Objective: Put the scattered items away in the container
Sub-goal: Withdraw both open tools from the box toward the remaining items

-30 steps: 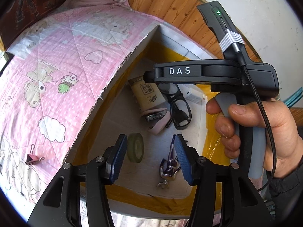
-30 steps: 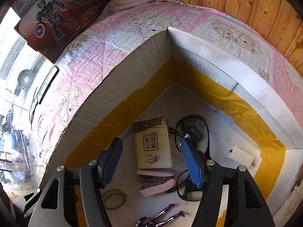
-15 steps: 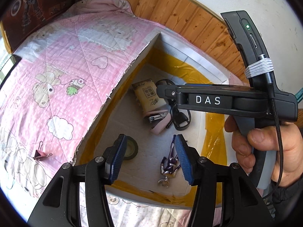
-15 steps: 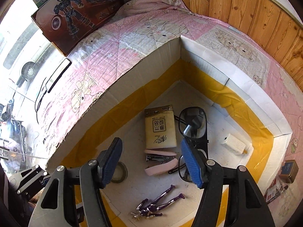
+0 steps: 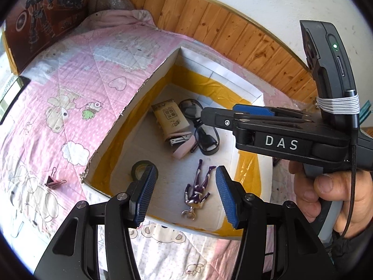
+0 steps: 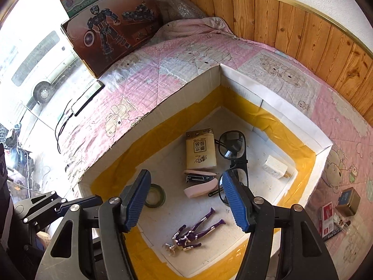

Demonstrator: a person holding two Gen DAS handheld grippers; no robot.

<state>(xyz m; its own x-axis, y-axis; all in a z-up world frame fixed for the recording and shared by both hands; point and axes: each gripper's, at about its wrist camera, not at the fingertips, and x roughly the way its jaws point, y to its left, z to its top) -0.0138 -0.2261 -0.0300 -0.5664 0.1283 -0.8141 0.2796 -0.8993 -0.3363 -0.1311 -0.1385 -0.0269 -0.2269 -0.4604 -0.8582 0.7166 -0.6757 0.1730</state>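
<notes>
I see left gripper (image 5: pixel 184 194) spread wide, empty, above cardboard box (image 5: pixel 139 88). Purple figure (image 5: pixel 198 190) lies on box floor, showing between my fingers. Right gripper (image 6: pixel 186 198) also parted, empty; pink binder clip (image 5: pixel 54 182) out on quilt (image 5: pixel 70 81), left of box.

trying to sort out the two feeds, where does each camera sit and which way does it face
Left wrist: sits on the left gripper, looking down into the white cardboard box with yellow tape; shows the right gripper and the hand holding it.
Right wrist: sits on the right gripper, looking down into the same box; the left gripper enters at lower left.
Shared: the purple toy figure, black glasses.
</notes>
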